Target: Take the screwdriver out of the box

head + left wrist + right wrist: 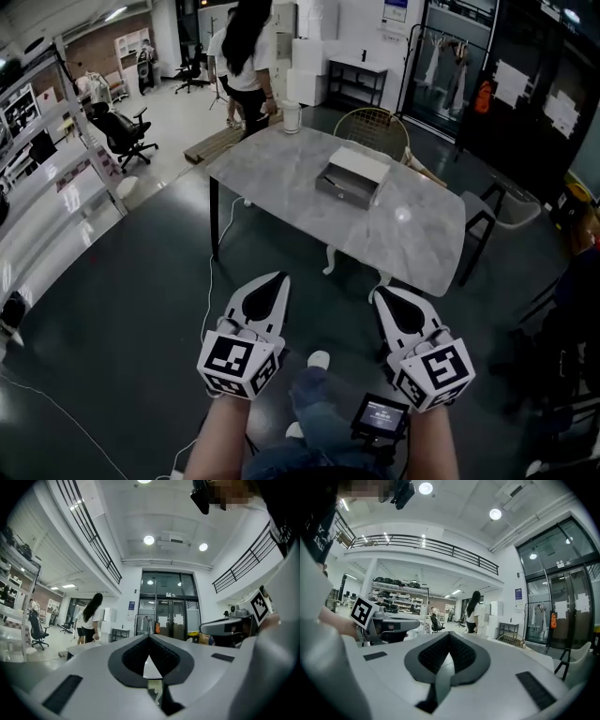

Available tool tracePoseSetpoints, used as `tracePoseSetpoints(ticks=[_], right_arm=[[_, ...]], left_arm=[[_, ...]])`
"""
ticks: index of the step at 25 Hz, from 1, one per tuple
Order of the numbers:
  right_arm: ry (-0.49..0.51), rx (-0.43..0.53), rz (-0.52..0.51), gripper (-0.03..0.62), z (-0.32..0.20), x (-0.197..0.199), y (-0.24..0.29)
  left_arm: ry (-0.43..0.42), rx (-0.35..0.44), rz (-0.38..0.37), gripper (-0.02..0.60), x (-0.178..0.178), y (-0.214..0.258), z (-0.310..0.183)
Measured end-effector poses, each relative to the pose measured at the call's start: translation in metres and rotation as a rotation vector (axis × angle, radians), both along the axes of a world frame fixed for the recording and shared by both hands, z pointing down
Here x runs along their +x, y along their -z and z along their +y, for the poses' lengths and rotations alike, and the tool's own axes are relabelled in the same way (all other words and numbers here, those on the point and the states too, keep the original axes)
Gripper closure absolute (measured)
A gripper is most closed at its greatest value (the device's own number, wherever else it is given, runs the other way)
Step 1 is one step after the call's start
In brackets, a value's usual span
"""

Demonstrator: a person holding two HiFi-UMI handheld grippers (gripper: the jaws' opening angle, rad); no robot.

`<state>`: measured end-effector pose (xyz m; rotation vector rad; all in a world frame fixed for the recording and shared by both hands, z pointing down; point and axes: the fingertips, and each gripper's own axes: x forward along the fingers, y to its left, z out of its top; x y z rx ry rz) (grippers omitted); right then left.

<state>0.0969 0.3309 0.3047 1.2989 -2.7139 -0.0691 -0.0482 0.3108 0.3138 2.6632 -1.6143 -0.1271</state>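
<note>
Both of your grippers are empty, jaws pressed together: the left gripper and the right gripper are side by side, near you, over the dark floor. Far ahead, the box sits on the grey table, well apart from both; the screwdriver cannot be made out.

Marble table, dark floor, white shelving
</note>
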Motion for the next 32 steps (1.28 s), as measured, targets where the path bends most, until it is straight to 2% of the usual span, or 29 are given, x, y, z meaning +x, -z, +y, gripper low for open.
tracePoseSetpoints(ticks=[5,11,22,26,32], right_arm=[[0.003,0.001,-0.013,0.569,-0.052,-0.010,-0.007],[0.009,-0.008,-0.015,0.569,-0.138,-0.024,-0.015],[-0.072,-0.038,-0.001,0.569,-0.290,-0.015,-0.023],[-0.076,-0.052,0.009,0.569,-0.329,-0.015,-0.027],[-0.068,-0.095,0.015,0.569,-0.366,-0.018,-0.040]], left_arm=[[-0.004,0.009,-0.017,0.569,-0.008,-0.004,-0.048],[-0.019,-0.010,-0.022,0.569,-0.011,-0.010,-0.136],[-0.059,-0.026,0.001,0.569,-0.008,-0.006,-0.295],[-0.055,-0.036,0.027,0.569,-0.011,-0.008,-0.335],[-0.053,-0.083,0.006,0.569,-0.015,-0.027,-0.365]])
